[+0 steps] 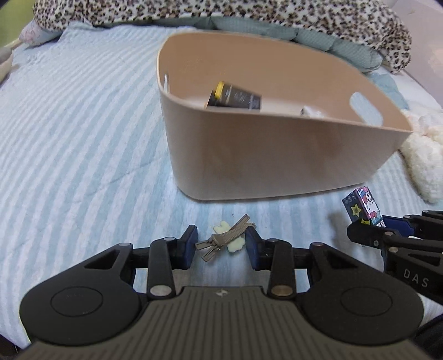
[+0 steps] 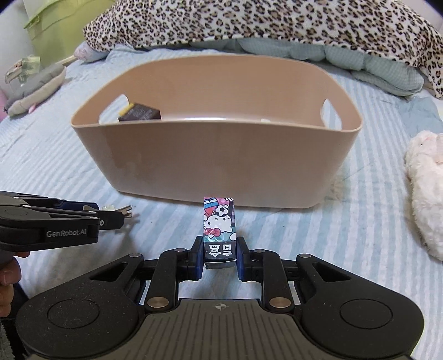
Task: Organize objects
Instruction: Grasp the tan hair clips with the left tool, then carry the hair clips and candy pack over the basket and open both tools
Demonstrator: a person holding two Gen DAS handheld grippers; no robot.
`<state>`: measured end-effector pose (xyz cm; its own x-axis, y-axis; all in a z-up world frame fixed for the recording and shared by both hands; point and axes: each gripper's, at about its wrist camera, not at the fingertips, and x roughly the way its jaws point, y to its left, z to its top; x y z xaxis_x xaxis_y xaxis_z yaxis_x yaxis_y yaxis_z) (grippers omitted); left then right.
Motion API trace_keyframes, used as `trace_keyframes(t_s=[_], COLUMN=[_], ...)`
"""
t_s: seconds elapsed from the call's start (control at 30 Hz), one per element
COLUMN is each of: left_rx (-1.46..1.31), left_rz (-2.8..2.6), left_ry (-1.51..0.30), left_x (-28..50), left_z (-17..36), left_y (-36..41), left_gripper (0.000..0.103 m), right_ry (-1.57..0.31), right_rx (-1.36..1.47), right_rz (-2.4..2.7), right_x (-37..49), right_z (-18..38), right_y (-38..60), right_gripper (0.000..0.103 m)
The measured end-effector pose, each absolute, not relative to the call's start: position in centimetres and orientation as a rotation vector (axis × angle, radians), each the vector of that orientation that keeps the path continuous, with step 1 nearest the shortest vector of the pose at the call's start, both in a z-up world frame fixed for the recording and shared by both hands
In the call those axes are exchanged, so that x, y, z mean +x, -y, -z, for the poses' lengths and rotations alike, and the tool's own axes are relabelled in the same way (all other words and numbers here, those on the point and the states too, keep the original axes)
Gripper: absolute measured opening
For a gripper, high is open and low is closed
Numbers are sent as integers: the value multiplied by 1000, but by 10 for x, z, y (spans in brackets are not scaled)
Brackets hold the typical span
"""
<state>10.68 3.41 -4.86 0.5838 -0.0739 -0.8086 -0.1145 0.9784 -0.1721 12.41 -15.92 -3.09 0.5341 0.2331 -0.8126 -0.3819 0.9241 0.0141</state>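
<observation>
You are working in a bedroom at home, on top of a bed. Under everything you see a pale blue and white striped bedsheet (image 2: 318, 227), soft and slightly wrinkled. At the far edge a leopard-print blanket (image 2: 277, 22) lies heaped over a quilted teal comforter (image 2: 373, 66). A fluffy white plush toy (image 2: 426, 193) rests on the sheet at the right, and a grey stuffed animal (image 2: 36, 88) lies at the left. A beige plastic storage bin (image 2: 216, 155) with cut-out handles sits on the bedding, the sort you keep household odds and ends in.
</observation>
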Motion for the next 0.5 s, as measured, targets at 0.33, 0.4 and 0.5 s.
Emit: trace_keyframes(t_s=[0.33, 0.4, 0.5], left_rx=[-191, -183, -173], left_rz=[21, 29, 39], left_ry=[-815, -779, -732], left_x=[91, 92, 92], left_z=[-10, -23, -40], left_y=[-27, -25, -25], left_gripper=[39, 39, 39], right_ry=[-845, -820, -771], right_rx=[-148, -145, -138], right_rz=[-372, -368, -363], right_x=[115, 117, 122], right_z=[-17, -26, -44], right_y=[174, 177, 180], right_gripper=[21, 21, 21])
